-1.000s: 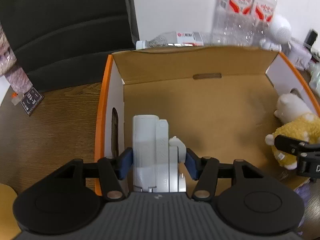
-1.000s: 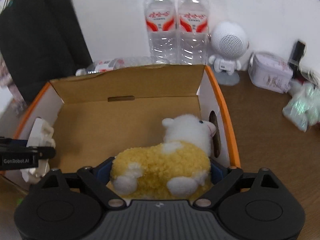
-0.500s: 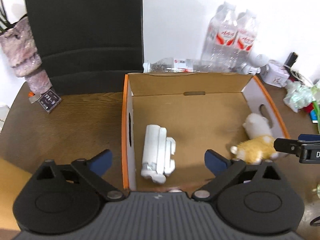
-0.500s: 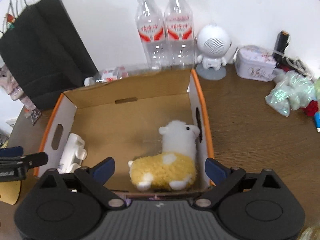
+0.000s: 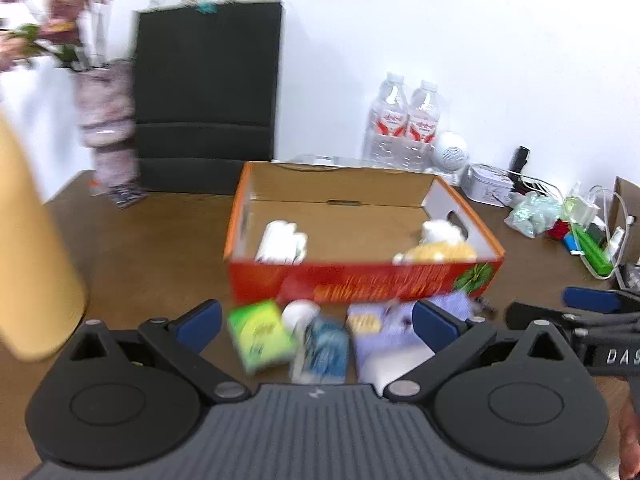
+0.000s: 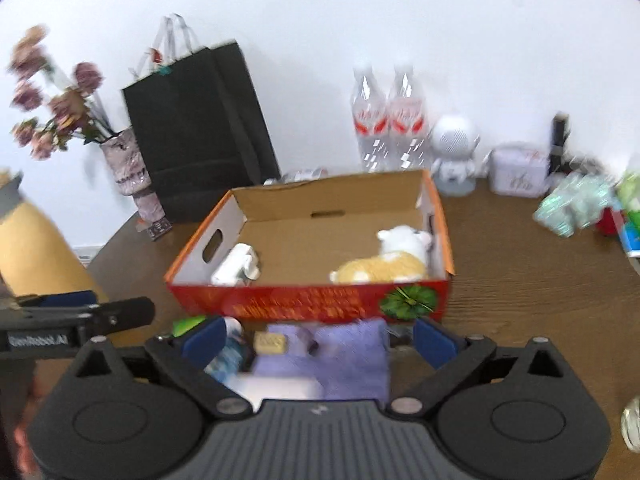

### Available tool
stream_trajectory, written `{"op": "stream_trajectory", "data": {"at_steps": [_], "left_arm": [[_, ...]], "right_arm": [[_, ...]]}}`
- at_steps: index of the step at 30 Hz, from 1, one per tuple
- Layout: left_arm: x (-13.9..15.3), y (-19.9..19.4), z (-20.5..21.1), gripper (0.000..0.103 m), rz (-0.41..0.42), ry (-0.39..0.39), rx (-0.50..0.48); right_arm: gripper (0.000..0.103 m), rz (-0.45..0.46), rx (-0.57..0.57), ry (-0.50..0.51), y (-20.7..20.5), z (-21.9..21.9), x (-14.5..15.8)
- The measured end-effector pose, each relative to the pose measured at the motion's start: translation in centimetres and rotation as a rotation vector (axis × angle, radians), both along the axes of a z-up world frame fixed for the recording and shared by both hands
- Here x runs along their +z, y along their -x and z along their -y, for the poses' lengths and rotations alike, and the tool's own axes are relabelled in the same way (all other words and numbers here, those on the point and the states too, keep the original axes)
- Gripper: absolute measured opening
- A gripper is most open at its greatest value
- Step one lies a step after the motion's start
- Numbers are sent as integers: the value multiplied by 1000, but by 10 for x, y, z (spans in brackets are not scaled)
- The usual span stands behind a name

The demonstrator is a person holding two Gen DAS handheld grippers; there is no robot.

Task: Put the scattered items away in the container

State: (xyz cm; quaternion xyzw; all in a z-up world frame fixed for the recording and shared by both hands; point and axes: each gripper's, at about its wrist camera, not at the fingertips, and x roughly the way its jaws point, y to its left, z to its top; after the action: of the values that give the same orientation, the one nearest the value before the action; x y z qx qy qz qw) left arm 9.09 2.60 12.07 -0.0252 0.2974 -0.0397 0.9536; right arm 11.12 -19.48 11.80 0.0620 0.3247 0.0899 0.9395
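The orange cardboard box [image 5: 360, 280] stands mid-table, its red printed front wall facing me. Inside lie a white device [image 5: 280, 242] at the left and a yellow-and-white plush sheep [image 5: 438, 246] at the right. In front of the box lie a green packet [image 5: 260, 334], a blurred blue-and-white item [image 5: 320, 344] and a purple cloth [image 5: 384, 336]. My left gripper [image 5: 316, 322] hangs open above these, holding nothing. The right gripper [image 6: 318, 338] is also open and empty, over the purple cloth [image 6: 340, 352] and a small tan block [image 6: 271, 342]. Both views are motion-blurred.
A tall yellow bottle [image 5: 28, 240] stands near left. Behind the box are a black paper bag [image 5: 204, 92], a vase of flowers [image 5: 108, 120], two water bottles [image 5: 404, 120] and a white round speaker [image 5: 450, 154]. Cables and small clutter [image 5: 560, 216] crowd the right side.
Both grippers opened, leaving the white device and the plush sheep in the box, then drew back and up. The box's front wall and the items before it came into view.
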Motion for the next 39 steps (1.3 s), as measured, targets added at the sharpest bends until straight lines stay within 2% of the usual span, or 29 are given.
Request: {"op": "stream_trajectory", "data": {"at_steps": [2, 4, 6, 8, 11, 13, 15, 17, 22, 39], "left_arm": [[-24, 39, -1, 103, 90, 13, 20], [-49, 68, -1, 103, 95, 24, 29], [-69, 86, 0, 103, 52, 25, 38], [-84, 98, 3, 103, 8, 15, 19], [-97, 100, 11, 103, -31, -50, -16], [-104, 101, 13, 103, -40, -96, 3], [-109, 103, 12, 103, -47, -92, 5], [-114, 103, 10, 103, -70, -63, -6], [-117, 103, 14, 103, -91, -85, -14], [-117, 101, 15, 103, -94, -89, -13]], "right_arm": [[100, 94, 4, 52, 38, -4, -25], [100, 133, 19, 65, 68, -3, -49], [100, 108, 5, 51, 89, -3, -72], [100, 45, -30, 25, 101, -1, -89], [100, 12, -43, 4, 114, -4, -102], [100, 18, -26, 33, 118, -9, -108], [100, -10, -32, 78, 117, -15, -116], [101, -15, -35, 108, 118, -19, -118], [103, -33, -24, 150, 116, -25, -122], [103, -37, -33, 160, 117, -25, -123]]}}
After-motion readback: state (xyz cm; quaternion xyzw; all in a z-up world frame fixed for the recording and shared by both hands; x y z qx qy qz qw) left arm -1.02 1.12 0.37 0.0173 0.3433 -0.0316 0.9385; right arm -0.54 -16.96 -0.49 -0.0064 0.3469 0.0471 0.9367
